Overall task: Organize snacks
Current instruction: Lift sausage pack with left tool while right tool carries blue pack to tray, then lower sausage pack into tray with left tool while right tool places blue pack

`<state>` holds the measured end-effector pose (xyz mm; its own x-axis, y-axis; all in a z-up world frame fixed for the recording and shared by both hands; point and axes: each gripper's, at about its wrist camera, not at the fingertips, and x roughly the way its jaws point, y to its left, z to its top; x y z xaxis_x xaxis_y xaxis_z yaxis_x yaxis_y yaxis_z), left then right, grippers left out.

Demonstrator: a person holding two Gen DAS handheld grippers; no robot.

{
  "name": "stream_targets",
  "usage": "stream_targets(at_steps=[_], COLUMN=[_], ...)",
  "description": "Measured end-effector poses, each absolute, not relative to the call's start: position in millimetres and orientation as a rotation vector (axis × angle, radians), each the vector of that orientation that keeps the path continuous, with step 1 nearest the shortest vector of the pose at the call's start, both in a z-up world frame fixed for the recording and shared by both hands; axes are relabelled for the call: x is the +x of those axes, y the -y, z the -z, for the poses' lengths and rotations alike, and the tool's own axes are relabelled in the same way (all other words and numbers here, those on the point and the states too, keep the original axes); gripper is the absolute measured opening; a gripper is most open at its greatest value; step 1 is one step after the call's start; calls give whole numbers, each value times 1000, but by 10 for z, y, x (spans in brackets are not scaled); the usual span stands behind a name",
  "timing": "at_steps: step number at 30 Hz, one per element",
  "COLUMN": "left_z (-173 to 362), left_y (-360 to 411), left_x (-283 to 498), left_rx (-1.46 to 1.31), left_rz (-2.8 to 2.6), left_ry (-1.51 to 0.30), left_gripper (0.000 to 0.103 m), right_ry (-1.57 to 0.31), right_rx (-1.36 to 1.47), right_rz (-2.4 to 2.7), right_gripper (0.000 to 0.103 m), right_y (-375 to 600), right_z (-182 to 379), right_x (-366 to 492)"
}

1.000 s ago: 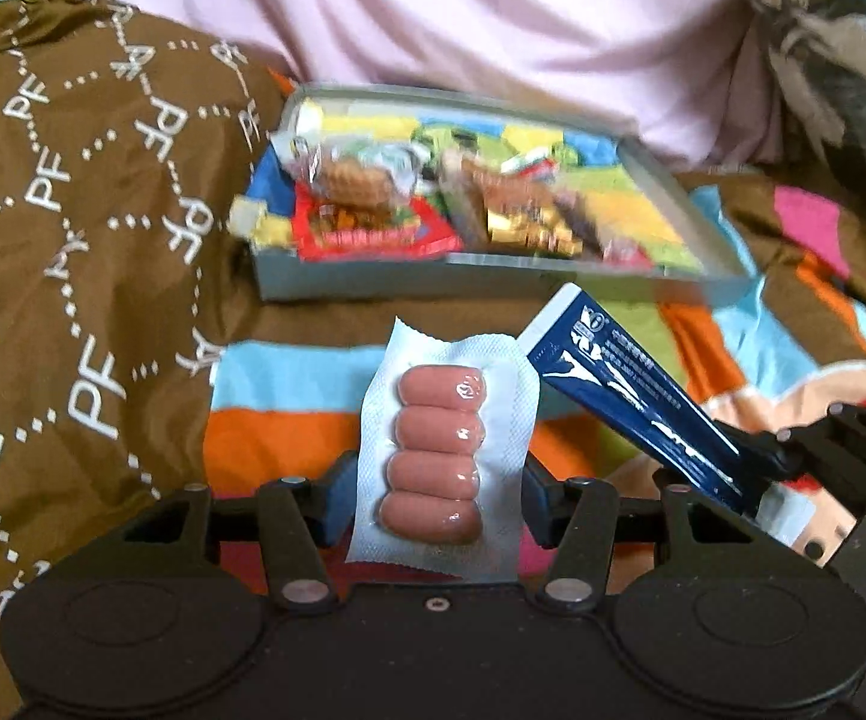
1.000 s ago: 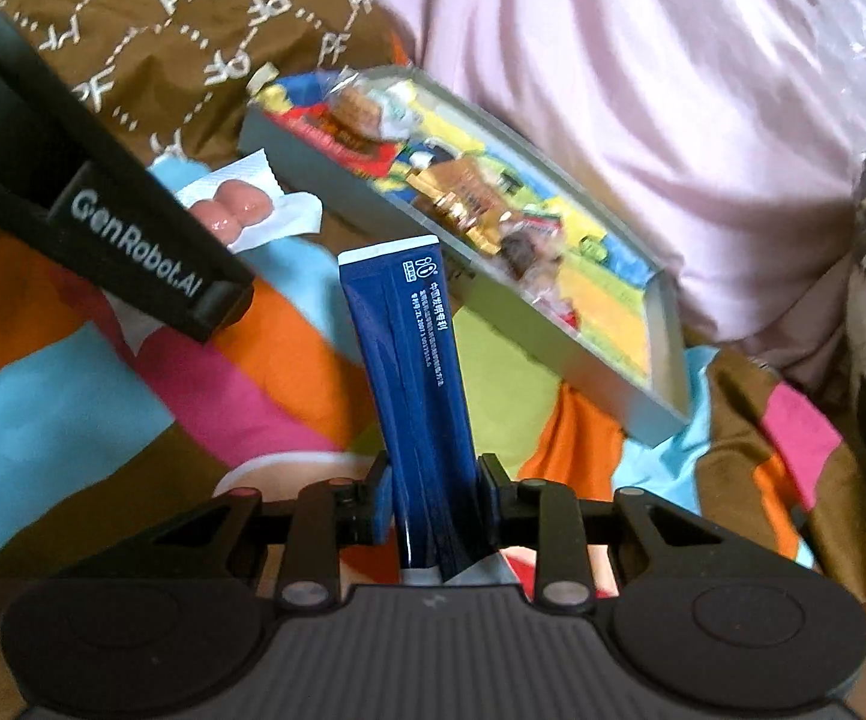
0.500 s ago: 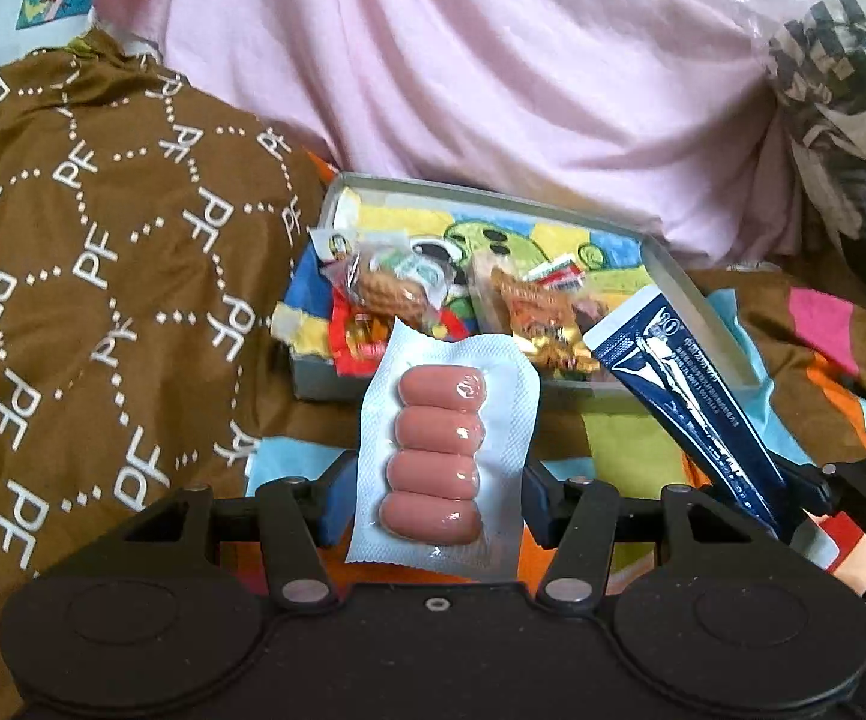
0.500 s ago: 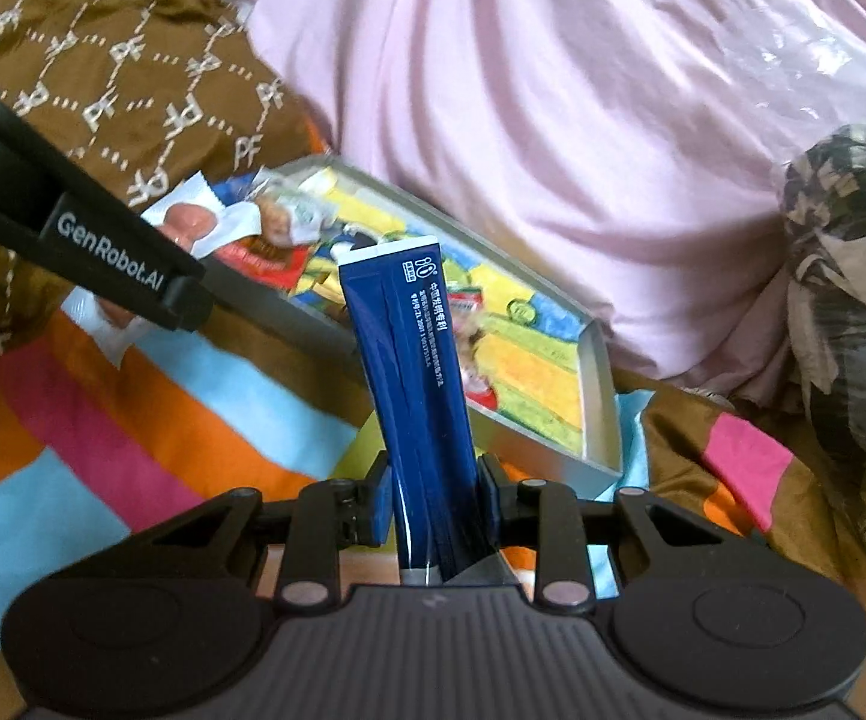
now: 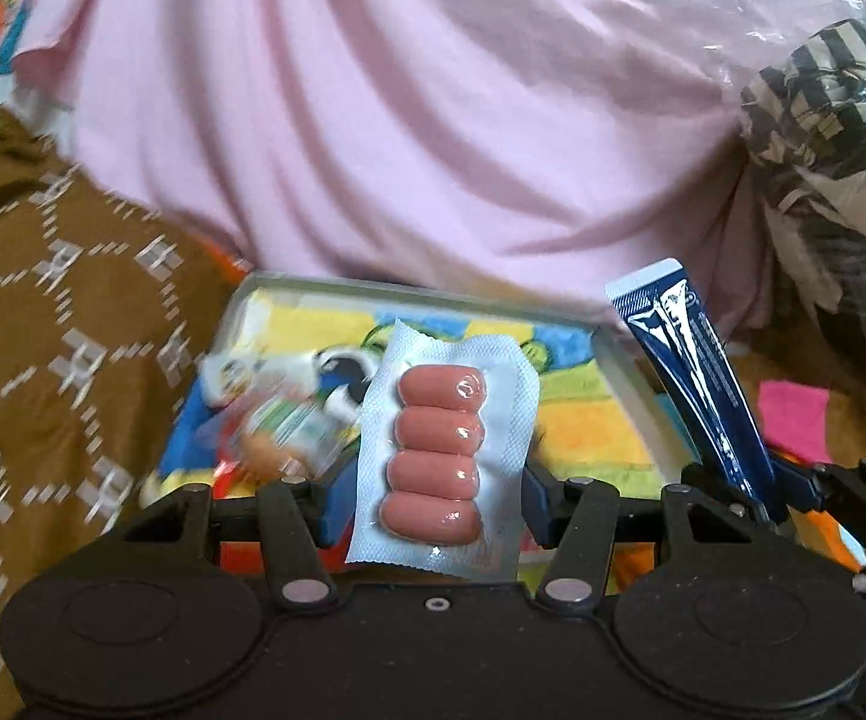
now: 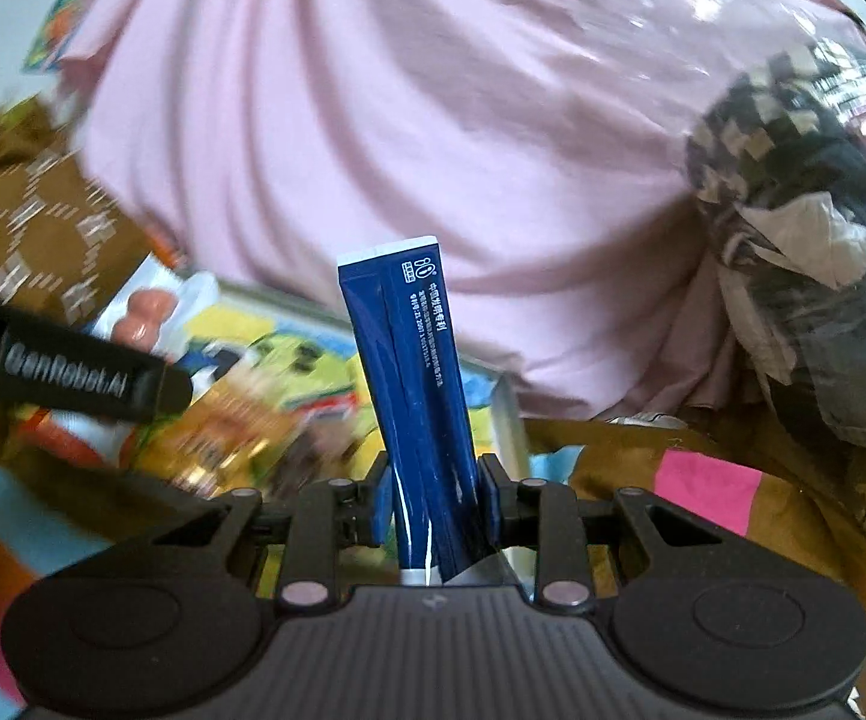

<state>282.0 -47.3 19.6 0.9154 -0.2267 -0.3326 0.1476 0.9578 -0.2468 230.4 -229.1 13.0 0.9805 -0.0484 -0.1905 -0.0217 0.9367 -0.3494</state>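
Left claw (image 5: pixel 437 501) clamped on a sealed sausage pack (image 5: pixel 442 468), four pink links stacked, pack upright between the fingers. Right claw (image 6: pixel 431 507) clamped on a dark blue sachet (image 6: pixel 411 396), standing tall with white print near its top edge. Same sachet seen at the right of the left view (image 5: pixel 694 378), tilted. Just beyond both claws, a shallow metal tray (image 5: pixel 433 294) with a colourful cartoon lining, resting on a patchwork blanket (image 6: pixel 709 489). Blurred wrapped snacks (image 5: pixel 276 426) lying in the tray's left part. Behind the tray, pink cloth (image 5: pixel 408 120); far right, a checked bundle under clear plastic (image 6: pixel 793 150).
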Motion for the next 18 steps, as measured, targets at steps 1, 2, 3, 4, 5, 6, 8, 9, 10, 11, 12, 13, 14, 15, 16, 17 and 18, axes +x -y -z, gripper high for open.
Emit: stream_targets(at_steps=[1, 2, 3, 4, 5, 6, 8, 9, 10, 11, 12, 13, 14, 15, 16, 17, 18], left_z=[-220, -240, -259, -271, -285, -296, -320, -327, -330, -328, -324, -314, -300, -281, -256, -229, -202], left_y=[500, 530, 563, 589, 614, 642, 691, 714, 737, 757, 775, 793, 807, 828, 846, 857, 873], left_x=[2901, 2972, 3055, 3124, 3183, 3252, 3381, 3444, 3510, 3566, 3620, 3673, 3720, 3762, 3810, 3847, 3884], left_rx=[-218, -218, -218, -216, -213, -210, -212, -214, -218, -223, -228, -233, -234, -232, -226, -221, -216], left_rz=[199, 202, 207, 211, 213, 213, 216, 218, 221, 223, 223, 223, 222, 219, 215, 209, 202], left_ry=[-364, -363, -364, -365, -366, -367, -369, -375, -383, -392, -400, -409, -417, -427, -440, -451, -463], left_gripper=[57, 57, 57, 57, 57, 57, 57, 57, 57, 57, 57, 57, 57, 57, 57, 57, 57], right_ry=[-195, -191, -189, -192, -200, -211, -231, -249, -268, -279, -290, -303, -314, -325, -335, -345, -354], right_rx=[-344, -330, -314, -300, -284, -266, -235, -225, -216, -206, -195, -185, -176, -172, -169, -162, -149], right_rz=[21, 29, 35, 40, 41, 41, 42, 28, 11, 1, -8, -21, -34, -41, -45, -50, -56], right_gripper=[32, 32, 32, 32, 32, 32, 32, 32, 32, 32, 32, 32, 32, 32, 32, 32, 32], right_y=[2338, 2386, 2439, 2485, 2535, 2580, 2653, 2686, 2713, 2735, 2752, 2760, 2776, 2775, 2780, 2783, 2792], right_z=[-160, -187, -207, -214, -219, -220, -219, -220, -218, -218, -213, -200, -185, -161, -135, -107, -79], right_x=[2366, 2429, 2502, 2569, 2654, 2733, 2866, 2933, 2993, 3048, 3096, 3138, 3188, 3232, 3276, 3313, 3347])
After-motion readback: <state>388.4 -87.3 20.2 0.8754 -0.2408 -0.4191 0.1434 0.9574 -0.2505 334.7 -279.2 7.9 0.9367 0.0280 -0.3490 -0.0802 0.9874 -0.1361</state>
